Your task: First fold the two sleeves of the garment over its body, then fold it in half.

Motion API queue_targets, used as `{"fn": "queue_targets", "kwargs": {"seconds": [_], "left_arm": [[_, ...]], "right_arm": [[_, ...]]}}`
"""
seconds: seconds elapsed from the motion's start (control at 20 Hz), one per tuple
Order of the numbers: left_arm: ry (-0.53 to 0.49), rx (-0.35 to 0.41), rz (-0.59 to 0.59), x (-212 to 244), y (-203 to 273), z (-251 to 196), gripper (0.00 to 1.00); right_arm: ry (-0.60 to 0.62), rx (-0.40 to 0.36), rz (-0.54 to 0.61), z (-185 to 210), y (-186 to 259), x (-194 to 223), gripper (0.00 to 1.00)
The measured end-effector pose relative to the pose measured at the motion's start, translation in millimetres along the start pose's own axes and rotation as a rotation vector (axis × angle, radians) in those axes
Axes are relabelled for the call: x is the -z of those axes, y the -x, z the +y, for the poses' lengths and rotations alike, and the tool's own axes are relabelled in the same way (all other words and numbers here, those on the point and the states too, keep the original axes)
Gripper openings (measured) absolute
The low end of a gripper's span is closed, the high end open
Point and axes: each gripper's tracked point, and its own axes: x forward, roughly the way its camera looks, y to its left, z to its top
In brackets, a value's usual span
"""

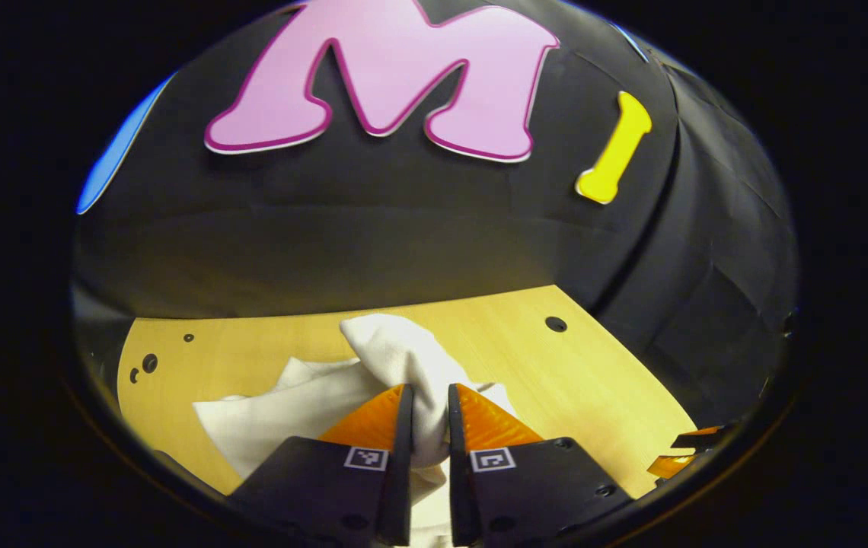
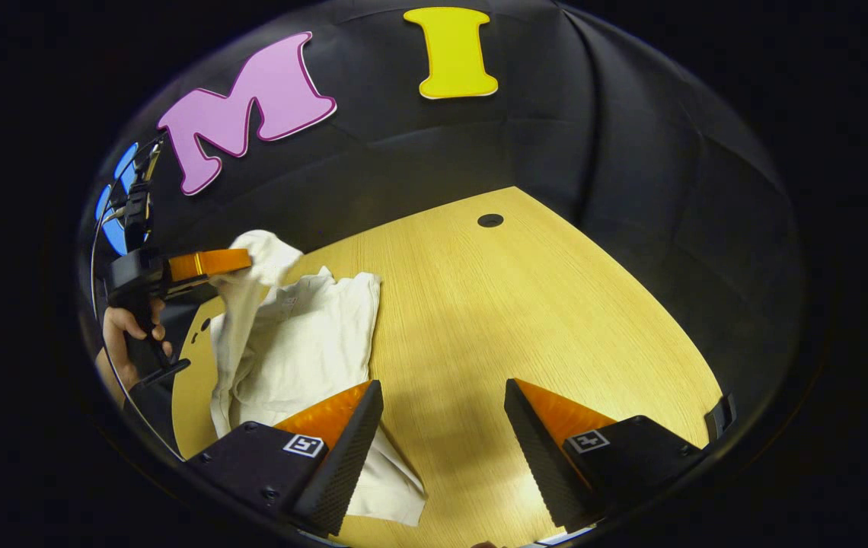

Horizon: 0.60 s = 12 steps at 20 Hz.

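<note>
On table (image 2: 525, 304), left gripper (image 1: 429, 415) pinches garment (image 1: 396, 354) (bunched).

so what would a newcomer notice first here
The white garment on the wooden table, one part of it lifted and pinched in the left gripper. Next, the right gripper, hanging open over bare wood beside the cloth.
</note>
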Motion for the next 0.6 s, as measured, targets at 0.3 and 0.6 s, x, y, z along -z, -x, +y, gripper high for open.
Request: {"fn": "queue_targets", "kwargs": {"seconds": [0.3,0.6], "left_arm": [[-0.036,0.046,-0.016,18,33,-7,0.96],[0.006,-0.133,0.037,114,132,89,0.98]], "right_arm": [[-0.001,-0.021,0.030,12,-4,15,0.99],[0.023,-0.091,0.109,49,-5,61,0.98]]}}
